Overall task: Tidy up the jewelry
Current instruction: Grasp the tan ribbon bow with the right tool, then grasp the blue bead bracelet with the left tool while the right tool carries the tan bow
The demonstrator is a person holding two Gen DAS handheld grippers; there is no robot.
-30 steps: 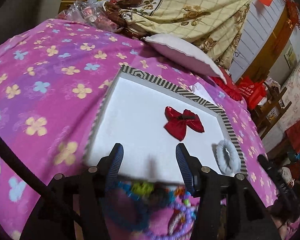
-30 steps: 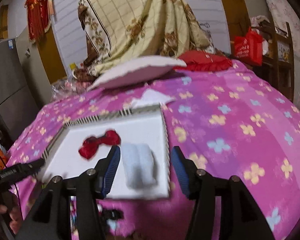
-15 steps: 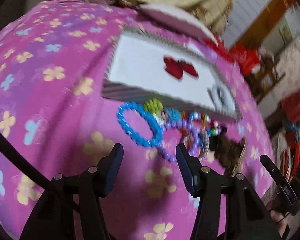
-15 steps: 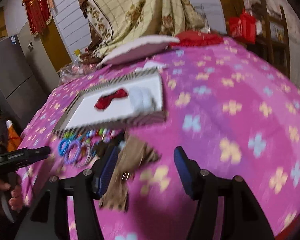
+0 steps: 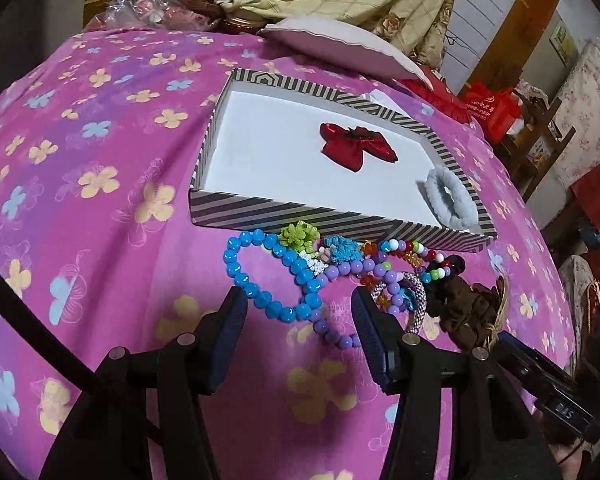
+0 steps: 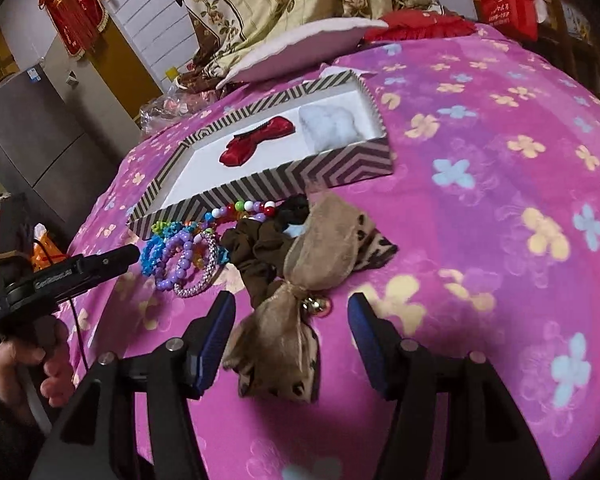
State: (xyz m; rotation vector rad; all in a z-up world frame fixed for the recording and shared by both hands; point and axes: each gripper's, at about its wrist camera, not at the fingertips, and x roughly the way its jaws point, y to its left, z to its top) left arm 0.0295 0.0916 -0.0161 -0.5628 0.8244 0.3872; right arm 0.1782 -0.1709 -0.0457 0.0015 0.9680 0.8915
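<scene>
Right gripper: lower centre of its view, jaws apart and empty, having just been opening; the tan leopard-print bow lies between them, pads not pressing it.
Left gripper: low centre of its view, fingers spread, gripping nothing, with the blue bead bracelet just ahead of the tips.
Jewelry pile: mid-frame on the pink flowered bedspread; purple beads, a brown scrunchie and multicoloured beads overlap, tight against the tray's near wall.
Striped tray: behind the pile, already holding a red bow and a white fluffy scrunchie at its right end.
Risk: closing on the bow may drag the scrunchie touching it; a bracelet lift could snag the looped strands.
Risk, cloth: soft bedspread may bunch up in the pads.
Room: tray's left half is bare; open bedspread right of the bow; the near wall must be cleared.
</scene>
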